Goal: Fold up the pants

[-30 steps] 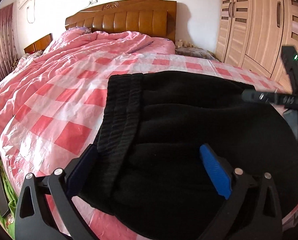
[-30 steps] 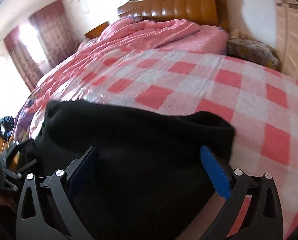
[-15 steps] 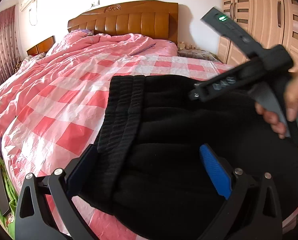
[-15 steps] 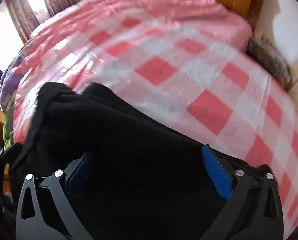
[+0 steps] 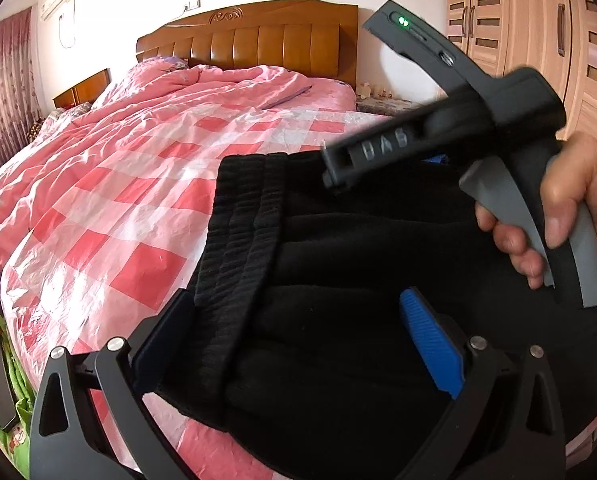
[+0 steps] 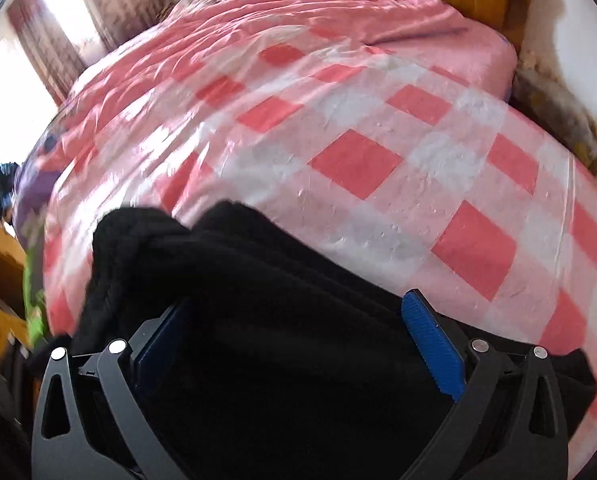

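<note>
Right now the black pants (image 5: pixel 358 280) lie folded on the checked bed (image 5: pixel 138 184); both the left tongs (image 5: pixel 298 344) and right tongs (image 6: pixel 298 344) hover spread over them, gripping nothing.

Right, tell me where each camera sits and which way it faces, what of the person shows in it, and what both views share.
Left wrist: sits on the left gripper, faces across the black pants toward the headboard; its open fingers, the right gripper's body and the holding hand show.
Right wrist: sits on the right gripper, looks down over the pants' raised edge onto the checkered cover; only its open fingers show.
Shared: pants, cover, headboard.
</note>
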Demonstrator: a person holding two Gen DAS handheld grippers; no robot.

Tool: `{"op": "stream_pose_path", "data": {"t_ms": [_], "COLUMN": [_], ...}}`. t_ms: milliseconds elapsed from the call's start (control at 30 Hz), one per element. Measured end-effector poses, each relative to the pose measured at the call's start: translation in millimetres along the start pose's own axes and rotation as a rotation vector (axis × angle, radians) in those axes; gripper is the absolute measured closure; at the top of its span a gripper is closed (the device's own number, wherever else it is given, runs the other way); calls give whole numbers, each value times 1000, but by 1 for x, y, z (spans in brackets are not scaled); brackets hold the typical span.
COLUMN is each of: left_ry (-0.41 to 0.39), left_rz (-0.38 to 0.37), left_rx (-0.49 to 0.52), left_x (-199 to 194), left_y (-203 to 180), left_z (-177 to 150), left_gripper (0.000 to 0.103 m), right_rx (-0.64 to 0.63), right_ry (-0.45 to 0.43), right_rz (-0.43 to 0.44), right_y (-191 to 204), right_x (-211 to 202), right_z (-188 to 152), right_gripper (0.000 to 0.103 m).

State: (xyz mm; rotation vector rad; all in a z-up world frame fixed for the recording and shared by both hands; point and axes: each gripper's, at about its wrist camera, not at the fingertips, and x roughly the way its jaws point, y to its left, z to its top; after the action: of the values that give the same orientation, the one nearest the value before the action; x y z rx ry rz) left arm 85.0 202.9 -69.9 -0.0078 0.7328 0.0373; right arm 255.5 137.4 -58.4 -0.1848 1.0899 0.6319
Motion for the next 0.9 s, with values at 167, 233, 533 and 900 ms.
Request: {"op": "stream_pose_path", "data": {"t_ms": [167,233,533,900], "left_ry": [-78,-117,-62,-33], "left_rz": [43,20,-12,-5], "left_rx": [14,39,148,109], "left_x": [-33,-57,-46,-31], "left_y": [-5,-9,-47,-45], "left_z": [3,6,-12,-16], "left_gripper": [5,4,2,1], "right_rx": [54,65,6,88], "right_ry": [-157,-249,-262,-181], "right_rz": [100,114,0,66], "right_y": [-7,-16,-12,-26], "right_x": [-72,-117,-145,-102], "right_z": [-26,-62,-204,-227], "right_gripper": [5,5,4,4]}}
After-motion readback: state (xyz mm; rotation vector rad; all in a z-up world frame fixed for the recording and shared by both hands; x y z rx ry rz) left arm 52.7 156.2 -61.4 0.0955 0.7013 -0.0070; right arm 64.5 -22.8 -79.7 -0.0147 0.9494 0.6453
